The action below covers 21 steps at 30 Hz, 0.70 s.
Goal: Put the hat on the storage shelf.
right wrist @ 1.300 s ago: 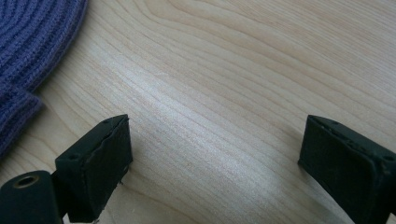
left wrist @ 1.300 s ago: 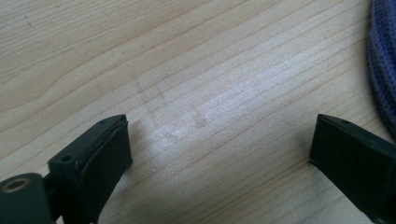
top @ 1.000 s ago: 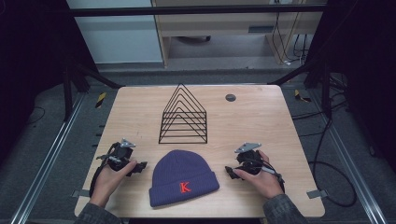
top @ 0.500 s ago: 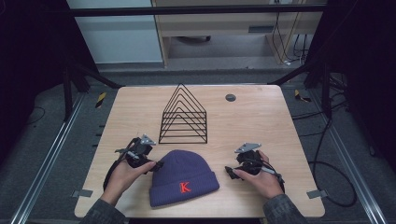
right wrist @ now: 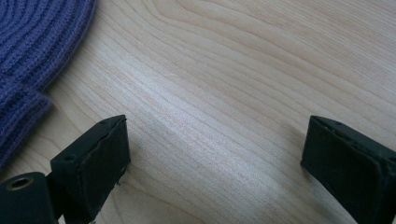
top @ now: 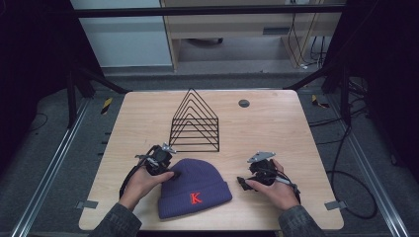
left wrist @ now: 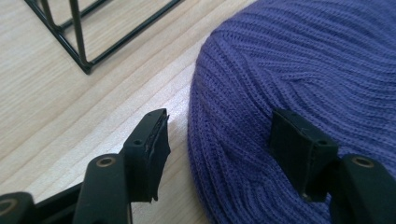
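A purple knitted hat (top: 195, 185) with a red K lies flat near the table's front edge. My left gripper (top: 170, 170) is at the hat's upper left rim. In the left gripper view its jaws (left wrist: 219, 123) straddle the hat's edge (left wrist: 289, 70), one pad over bare wood and the other lying on the knit. These jaws have just been closing and stand open, with the rim between them. My right gripper (top: 242, 182) rests to the right of the hat, apart from it. Its jaws (right wrist: 217, 128) have just been opening over bare wood, with the hat (right wrist: 32, 51) off to their left.
A black wire rack (top: 194, 123) shaped like nested triangles stands just behind the hat; its base corner (left wrist: 70, 32) is close to my left gripper. A small dark disc (top: 243, 103) lies near the far edge of the wooden table (top: 276, 128).
My left gripper has moved right, from beside the hat onto its upper left edge, and its jaws have narrowed. The right hand has stayed in place.
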Tool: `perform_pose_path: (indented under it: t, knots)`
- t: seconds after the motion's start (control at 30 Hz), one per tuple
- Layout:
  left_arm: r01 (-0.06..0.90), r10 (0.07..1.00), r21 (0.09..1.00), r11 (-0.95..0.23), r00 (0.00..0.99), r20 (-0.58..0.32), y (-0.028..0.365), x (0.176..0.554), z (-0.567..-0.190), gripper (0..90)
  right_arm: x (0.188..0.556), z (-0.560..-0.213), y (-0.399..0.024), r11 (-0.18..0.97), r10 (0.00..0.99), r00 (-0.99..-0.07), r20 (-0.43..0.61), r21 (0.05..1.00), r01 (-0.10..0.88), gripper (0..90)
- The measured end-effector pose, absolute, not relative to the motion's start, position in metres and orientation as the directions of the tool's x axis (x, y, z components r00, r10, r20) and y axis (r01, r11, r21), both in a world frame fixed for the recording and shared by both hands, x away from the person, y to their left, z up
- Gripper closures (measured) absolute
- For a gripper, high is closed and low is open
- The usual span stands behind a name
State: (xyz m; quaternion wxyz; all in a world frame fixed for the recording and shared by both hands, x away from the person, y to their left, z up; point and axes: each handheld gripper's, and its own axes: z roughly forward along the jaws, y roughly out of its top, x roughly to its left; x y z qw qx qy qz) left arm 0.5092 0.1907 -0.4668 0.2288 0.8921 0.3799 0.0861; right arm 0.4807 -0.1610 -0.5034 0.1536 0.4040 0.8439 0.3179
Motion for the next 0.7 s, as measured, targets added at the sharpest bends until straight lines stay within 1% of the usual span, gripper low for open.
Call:
perform_pose_path:
  t: [0.13, 0.17, 0.33, 0.37, 0.53, 0.63, 0.7]
  knots:
    - [0.657, 0.724, 0.471, -0.588, 0.687, -0.055, 0.1901, 0.5123, -0.4702, 40.3, 0.4804, -0.5038, -0.1603, 0.471, 0.779, -0.628, -0.001, 0.662, 0.583, 7.1]
    - [0.661, 0.720, 0.476, -0.579, 0.689, -0.081, 0.1896, 0.5122, -0.4715, 43.3, 0.4803, -0.5038, -0.1601, 0.471, 0.779, -0.627, -0.001, 0.661, 0.584, 7.0]
    - [0.658, 0.713, 0.476, -0.584, 0.696, -0.087, 0.1881, 0.5103, -0.4727, 54.3, 0.4802, -0.5040, -0.1598, 0.471, 0.779, -0.627, -0.001, 0.662, 0.584, 6.8]
    - [0.657, 0.710, 0.474, -0.586, 0.699, -0.092, 0.1881, 0.5103, -0.4726, 54.3, 0.4802, -0.5040, -0.1597, 0.471, 0.779, -0.627, -0.001, 0.662, 0.584, 6.8]
    - [0.662, 0.707, 0.479, -0.576, 0.698, -0.114, 0.1886, 0.5100, -0.4742, 63.7, 0.4802, -0.5041, -0.1596, 0.470, 0.779, -0.627, -0.001, 0.662, 0.583, 6.6]
    - [0.658, 0.704, 0.485, -0.576, 0.701, -0.114, 0.1882, 0.5081, -0.4737, 70.9, 0.4801, -0.5041, -0.1594, 0.469, 0.780, -0.626, 0.001, 0.663, 0.584, 6.4]
    - [0.649, 0.703, 0.491, -0.581, 0.704, -0.098, 0.1870, 0.5064, -0.4729, 71.9, 0.4802, -0.5041, -0.1594, 0.469, 0.780, -0.626, 0.000, 0.663, 0.584, 6.4]
